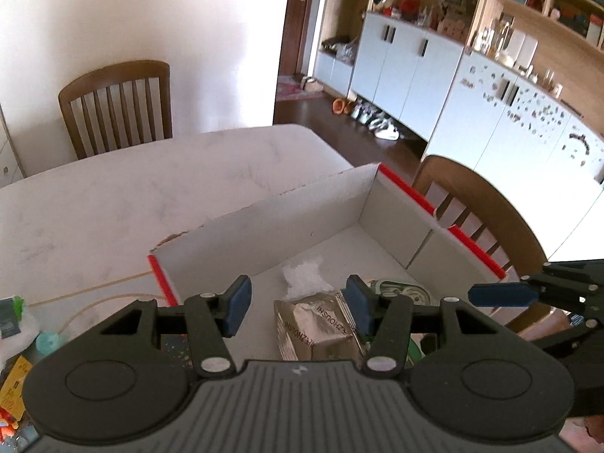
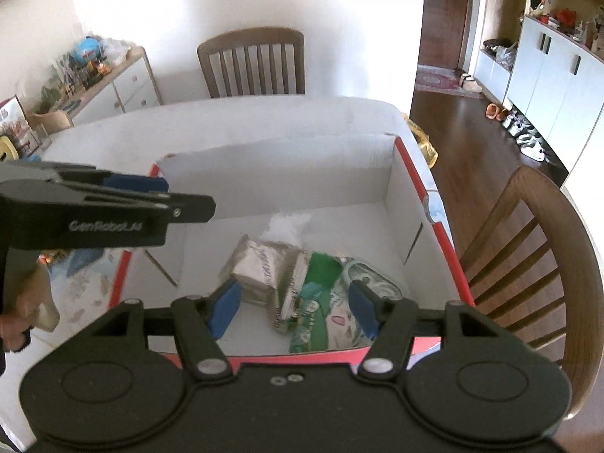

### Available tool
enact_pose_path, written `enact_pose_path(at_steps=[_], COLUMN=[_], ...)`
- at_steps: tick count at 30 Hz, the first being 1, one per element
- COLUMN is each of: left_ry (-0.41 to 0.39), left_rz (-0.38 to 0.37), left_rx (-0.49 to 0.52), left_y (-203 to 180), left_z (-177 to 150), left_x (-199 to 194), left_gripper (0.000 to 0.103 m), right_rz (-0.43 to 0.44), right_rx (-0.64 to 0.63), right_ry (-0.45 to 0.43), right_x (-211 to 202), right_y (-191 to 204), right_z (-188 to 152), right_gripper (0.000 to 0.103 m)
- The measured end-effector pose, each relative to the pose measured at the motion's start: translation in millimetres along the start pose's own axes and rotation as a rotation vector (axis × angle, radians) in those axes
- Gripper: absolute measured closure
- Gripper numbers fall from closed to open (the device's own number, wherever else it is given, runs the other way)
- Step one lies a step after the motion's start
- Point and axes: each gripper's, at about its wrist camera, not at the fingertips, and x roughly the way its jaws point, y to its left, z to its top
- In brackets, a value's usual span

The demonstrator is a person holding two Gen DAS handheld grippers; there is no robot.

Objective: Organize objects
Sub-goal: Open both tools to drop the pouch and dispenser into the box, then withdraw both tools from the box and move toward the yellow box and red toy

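A white cardboard box with red rim stands on the white table. Inside lie a silver foil packet, a green snack bag, a round tin and a white crumpled wrapper. My left gripper is open and empty above the box's near side; it also shows in the right wrist view. My right gripper is open and empty above the box, over the packets; its finger shows in the left wrist view.
Wooden chairs stand at the table's far side and right side. Loose packets and a cord lie on the table left of the box. A sideboard stands at the left, white cabinets at the right.
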Motion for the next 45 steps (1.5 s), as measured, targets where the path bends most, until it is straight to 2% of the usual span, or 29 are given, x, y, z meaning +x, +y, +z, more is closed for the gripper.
enact_pose_path(at_steps=[6, 10, 15, 20, 32, 38, 40, 45], left_ry=[-0.049, -0.072, -0.101, -0.121, -0.156, -0.17, -0.174, -0.186], left_rz=[-0.004, -0.004, -0.002, -0.007, -0.006, -0.01, -0.006, 0.001], left_rx=[0.009, 0.01, 0.025, 0.022, -0.001, -0.029, -0.037, -0.05], left_y=[9.6, 18.5, 30.0, 41.3, 77.0, 97.9, 105.5, 122.2], left_z=[-9.9, -19.5, -33.8, -46.4, -69.7, -79.3, -82.5, -91.7], left_x=[-31.7, -48.4, -70.4, -89.2, -123.9, -137.2, -141.5, -151.7], left_gripper=[0.048, 0.043, 0.043, 0.037, 0.032, 0.024, 0.019, 0.018], right_rz=[0.022, 0.027, 0.023, 0.017, 0.055, 0.063, 0.069, 0.075], right_rx=[0.015, 0.034, 0.063, 0.106, 0.081, 0.073, 0.072, 0.06], right_ry=[-0.052, -0.088, -0.125, -0.186, -0.254, -0.272, -0.275, -0.275], right_x=[-19.0, -29.4, -35.1, -41.8, -47.4, -46.9, -46.2, -44.4], right_y=[20.4, 34.1, 48.6, 63.1, 112.3, 134.7, 142.1, 161.1], right_z=[-3.1, -7.0, -13.1, -19.7, -22.2, -22.3, -22.5, -22.0], right_gripper=[0.036, 0.032, 0.032, 0.02, 0.008, 0.002, 0.001, 0.001])
